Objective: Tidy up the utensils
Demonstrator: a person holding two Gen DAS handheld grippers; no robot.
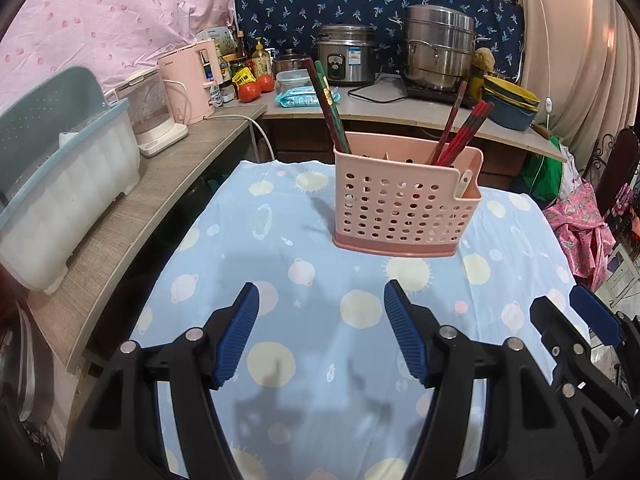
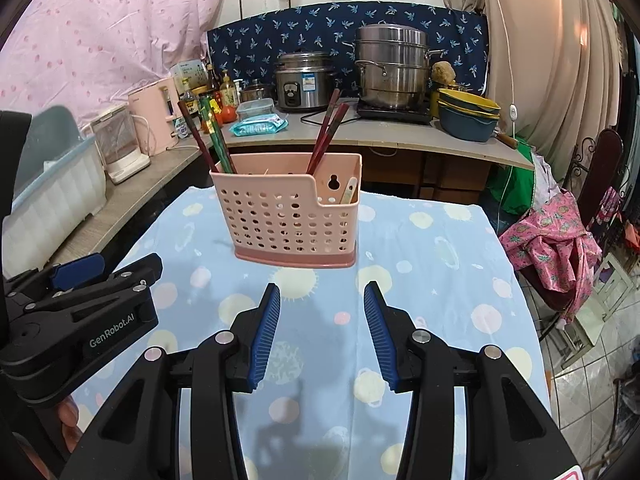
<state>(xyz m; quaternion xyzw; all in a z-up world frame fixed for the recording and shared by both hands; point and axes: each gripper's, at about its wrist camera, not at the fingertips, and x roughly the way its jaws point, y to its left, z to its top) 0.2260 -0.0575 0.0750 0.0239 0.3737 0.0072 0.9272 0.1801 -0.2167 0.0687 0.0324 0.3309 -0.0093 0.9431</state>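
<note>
Pink perforated plastic forms the caddy (image 1: 404, 208) that stands upright on the blue planet-print cloth (image 1: 320, 320), toward the far end of the table. Its left compartment holds dark red and green chopsticks (image 1: 326, 108) leaning left, and a bundle of red chopsticks (image 1: 460, 132) leans right from the middle. A pale spoon handle (image 1: 464, 184) sits in the lower front pocket on the right. From the right wrist view the same caddy (image 2: 290, 216) lies straight ahead, left of centre, with the green chopsticks (image 2: 216, 140) and the red bundle (image 2: 326, 136) rising above its rim and the spoon handle (image 2: 349, 191) in the notched pocket. The left gripper (image 1: 320, 334) hovers over the cloth near the caddy, its jaws spread wide with nothing between them. The right gripper (image 2: 322, 330) hangs beside it, also parted with nothing held, and its black frame shows at the right edge of the left wrist view. Behind the table, a counter carries a rice cooker (image 1: 348, 56), a steel steamer (image 1: 438, 48), a pink kettle (image 1: 190, 84) and stacked bowls (image 1: 510, 104).
</note>
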